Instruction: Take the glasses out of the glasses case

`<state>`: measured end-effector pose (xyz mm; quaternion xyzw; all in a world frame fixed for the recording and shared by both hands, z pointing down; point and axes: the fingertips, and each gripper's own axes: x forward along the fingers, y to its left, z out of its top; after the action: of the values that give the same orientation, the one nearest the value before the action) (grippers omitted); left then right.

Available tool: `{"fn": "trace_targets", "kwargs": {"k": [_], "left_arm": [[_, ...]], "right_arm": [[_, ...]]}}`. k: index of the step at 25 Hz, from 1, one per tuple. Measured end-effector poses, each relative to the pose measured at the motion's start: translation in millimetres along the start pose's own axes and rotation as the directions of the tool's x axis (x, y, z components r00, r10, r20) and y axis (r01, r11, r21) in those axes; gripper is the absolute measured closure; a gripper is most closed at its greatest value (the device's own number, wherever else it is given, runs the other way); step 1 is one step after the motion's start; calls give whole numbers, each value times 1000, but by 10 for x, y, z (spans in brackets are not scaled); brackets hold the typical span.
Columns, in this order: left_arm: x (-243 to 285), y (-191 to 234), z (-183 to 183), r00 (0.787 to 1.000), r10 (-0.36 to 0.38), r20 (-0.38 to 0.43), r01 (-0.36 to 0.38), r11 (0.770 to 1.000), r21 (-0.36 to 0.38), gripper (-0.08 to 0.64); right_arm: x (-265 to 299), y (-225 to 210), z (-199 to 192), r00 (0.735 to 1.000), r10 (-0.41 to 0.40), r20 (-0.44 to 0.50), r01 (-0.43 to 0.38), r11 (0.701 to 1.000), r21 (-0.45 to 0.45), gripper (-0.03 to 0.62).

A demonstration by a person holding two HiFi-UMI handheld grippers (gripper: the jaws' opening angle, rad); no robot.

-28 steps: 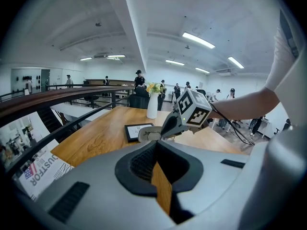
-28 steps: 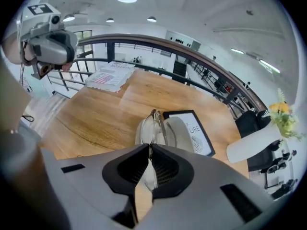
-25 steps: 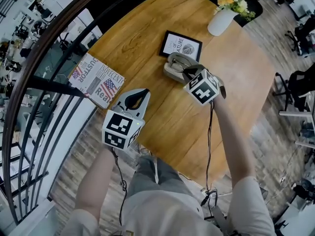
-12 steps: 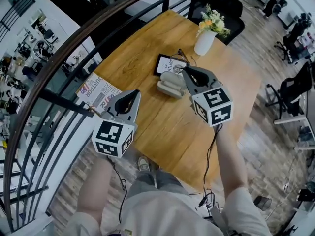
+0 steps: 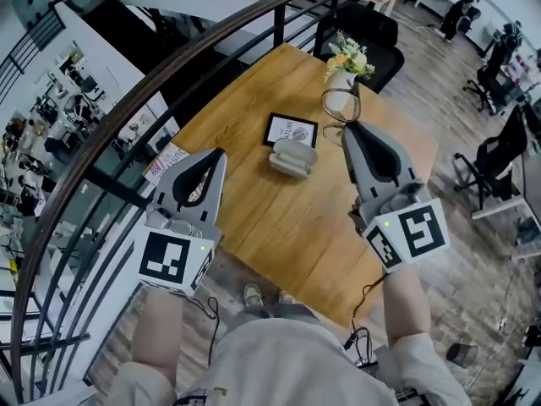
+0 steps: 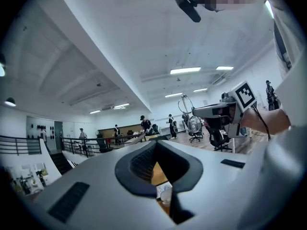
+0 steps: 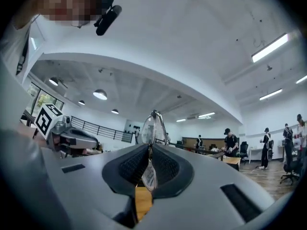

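Note:
The pale glasses case (image 5: 293,157) lies open on the wooden table (image 5: 313,222), in front of a small framed picture (image 5: 290,130). My right gripper (image 5: 347,127) is raised well above the table, right of the case, and shut on thin wire-rimmed glasses (image 5: 341,108). In the right gripper view the glasses (image 7: 150,127) stand up out of the closed jaws (image 7: 149,148), a small tag hanging below them. My left gripper (image 5: 218,154) hangs high at the left, away from the case, shut and holding nothing; the left gripper view shows its tips (image 6: 156,145) together.
A white vase of flowers (image 5: 342,81) stands at the table's far end, behind the glasses. A magazine (image 5: 166,164) lies at the table's left edge beside a dark curved railing (image 5: 127,112). A black chair (image 5: 368,28) sits beyond the table. Several people stand far off in the hall.
Both grippers have risen high off the table. The right one came up from the open case with the glasses in its jaws; the left rose beside it, still shut.

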<state>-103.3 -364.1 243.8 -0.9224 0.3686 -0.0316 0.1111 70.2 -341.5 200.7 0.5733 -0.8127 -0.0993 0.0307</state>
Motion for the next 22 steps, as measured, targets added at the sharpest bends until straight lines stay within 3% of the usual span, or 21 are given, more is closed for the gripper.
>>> {"fn": "trace_targets", "kwargs": {"k": [8,12,15,22], "left_arm": [[-525,-24,604,992,74,106,-83,993,85,545],[-705,-32,612,987,101,124,-113,989,92,545],[-806,-103,564,988,101,117,-112,989,96,545],[-904,-336,479,989,92,113,-100,992,74,545]], "right_arm": [[-679,201,498,992,-56,113,58,998,-9,545],[-877,249,583,988,-74,132,80,996,-36,545],[-1043,287,589,988,-76,135,79,997,-17,545],[-1370,339,458,991,-88,100,96,993,-75,545]]}}
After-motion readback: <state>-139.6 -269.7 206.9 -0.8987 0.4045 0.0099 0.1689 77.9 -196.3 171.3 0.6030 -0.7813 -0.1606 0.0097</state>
